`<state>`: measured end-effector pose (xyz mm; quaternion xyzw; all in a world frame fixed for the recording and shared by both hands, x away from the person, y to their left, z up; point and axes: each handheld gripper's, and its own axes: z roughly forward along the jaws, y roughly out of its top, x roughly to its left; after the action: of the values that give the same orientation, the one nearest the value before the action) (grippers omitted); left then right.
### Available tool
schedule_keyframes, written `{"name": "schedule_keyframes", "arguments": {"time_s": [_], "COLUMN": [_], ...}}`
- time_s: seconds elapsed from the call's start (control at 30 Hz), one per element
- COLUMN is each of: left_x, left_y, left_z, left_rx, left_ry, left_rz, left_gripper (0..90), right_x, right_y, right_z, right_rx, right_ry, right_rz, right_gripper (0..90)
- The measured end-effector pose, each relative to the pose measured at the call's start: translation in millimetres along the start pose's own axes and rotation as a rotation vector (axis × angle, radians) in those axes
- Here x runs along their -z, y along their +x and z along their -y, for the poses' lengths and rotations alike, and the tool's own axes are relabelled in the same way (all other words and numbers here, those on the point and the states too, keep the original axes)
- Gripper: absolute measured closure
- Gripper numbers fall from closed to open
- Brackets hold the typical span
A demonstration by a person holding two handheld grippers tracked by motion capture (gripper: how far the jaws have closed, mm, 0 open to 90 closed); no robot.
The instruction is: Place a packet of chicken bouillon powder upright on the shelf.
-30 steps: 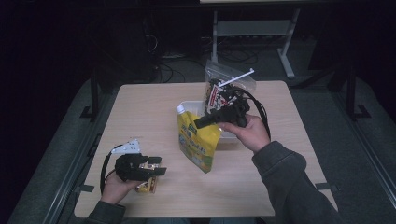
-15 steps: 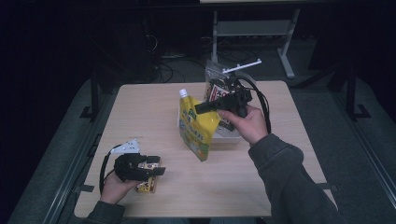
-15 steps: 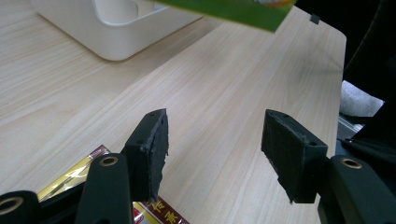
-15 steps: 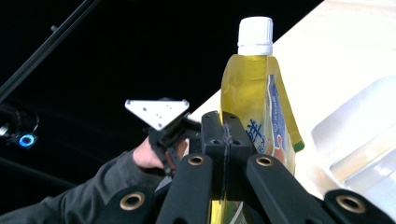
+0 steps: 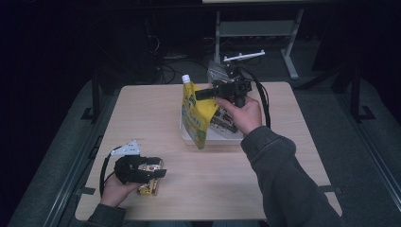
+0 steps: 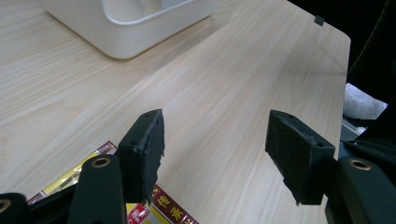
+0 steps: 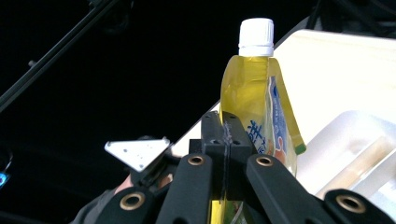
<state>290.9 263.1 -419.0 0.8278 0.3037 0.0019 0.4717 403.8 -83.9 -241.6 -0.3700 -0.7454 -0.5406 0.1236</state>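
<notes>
My right gripper (image 7: 223,128) has its two black jaws pressed tight on the edge of a soft yellow pouch with a white screw cap (image 7: 259,107). I hold the pouch up in the air. In the high view the right gripper (image 5: 201,94) holds the pouch (image 5: 195,116) above the left end of a low white plastic tray (image 5: 213,138) on the pale wooden table (image 5: 265,165). The bottom of the pouch hangs in front of the tray's near edge, so I cannot tell if it touches. In the right gripper view the bottom of the pouch is hidden behind my jaws.

My left gripper (image 6: 215,149) has its jaws wide apart, with nothing between them. In the high view the left gripper (image 5: 158,172) sits low near the front left part of the table, well apart from the tray. A flat yellow and red packet with printed writing (image 6: 140,210) lies under it. In the left gripper view only a corner of the packet (image 5: 147,188) peeks out and the words are cut off. That view also shows a rounded corner of the tray (image 6: 126,32).

Behind the tray stands a clear plastic bag (image 5: 216,72). What is inside it is too dark to make out.
</notes>
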Motion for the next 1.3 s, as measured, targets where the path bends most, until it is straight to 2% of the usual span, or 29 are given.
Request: {"name": "schedule_keyframes", "arguments": {"time_s": [0.43,0.67,1.0,1.3], "left_x": [-0.4,0.1,0.9,2.9], "left_y": [0.9,1.3,2.3,1.0], "left_z": [0.6,1.0,1.4,-0.1], "left_rx": [0.004,0.006,0.006,0.005], "left_ry": [0.004,0.0,0.001,-0.014], "left_rz": [-0.001,-0.003,-0.004,0.004], "left_gripper": [35.5,35.3,35.1,34.9], "right_x": [-13.4,-18.8,-35.3,-45.1], "right_y": [-17.3,-21.3,-25.1,-27.4], "right_z": [-11.2,-14.7,-17.8,-18.3], "right_rx": [-0.051,-0.06,-0.073,-0.091], "right_ry": [-0.082,-0.113,-0.131,-0.146], "right_rz": [0.083,0.11,0.146,0.159], "right_gripper": [90.0,90.0,90.0,90.0]}}
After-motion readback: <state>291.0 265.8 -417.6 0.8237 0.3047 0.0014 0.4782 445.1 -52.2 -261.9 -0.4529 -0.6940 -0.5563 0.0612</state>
